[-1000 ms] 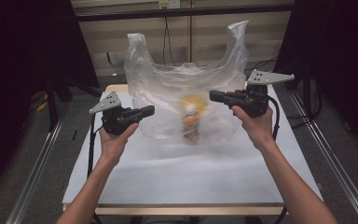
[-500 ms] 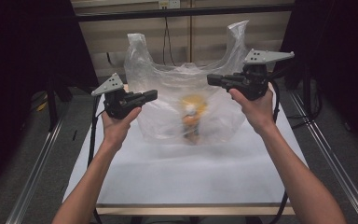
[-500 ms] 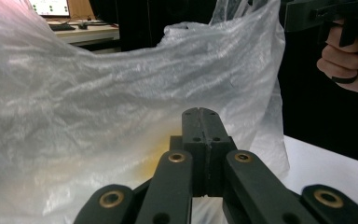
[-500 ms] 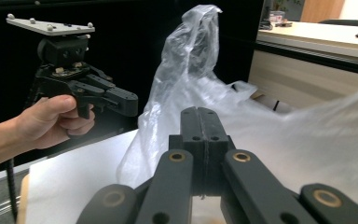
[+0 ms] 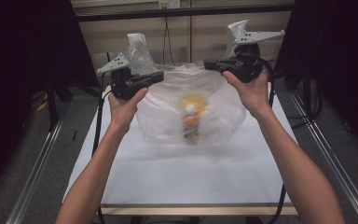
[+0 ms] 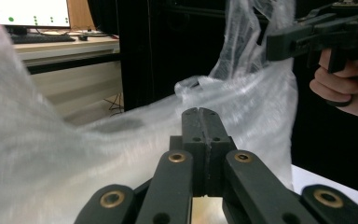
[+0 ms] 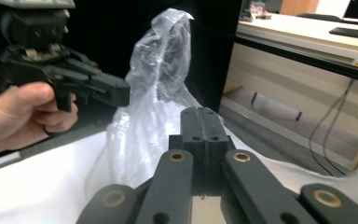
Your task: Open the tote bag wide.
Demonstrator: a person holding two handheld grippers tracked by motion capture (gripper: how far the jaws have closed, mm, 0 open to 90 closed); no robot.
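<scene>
A clear plastic bag (image 5: 214,107) stands on the white table (image 5: 191,182) with a small orange and yellow toy figure (image 5: 191,119) inside. Its two handles rise behind the grippers. My left gripper (image 5: 161,76) is at the bag's upper left, level and pointing inward, its jaws closed flat with the film running into their tips (image 6: 199,112). My right gripper (image 5: 206,64) mirrors it at the upper right, jaws together against the bag's rim (image 7: 200,111). Each gripper view shows the other hand's gripper across the bag (image 6: 272,44) (image 7: 123,93).
Dark curtains flank the table on both sides. A black frame bar (image 5: 186,10) crosses above the far edge. Metal rails (image 5: 42,158) run along the floor beside the table. A desk with a monitor (image 6: 28,13) stands farther off.
Both hands have risen and come a little closer together at the bag's top. The bag's upper sides have drawn inward with them. The toy stays at the bottom of the bag.
</scene>
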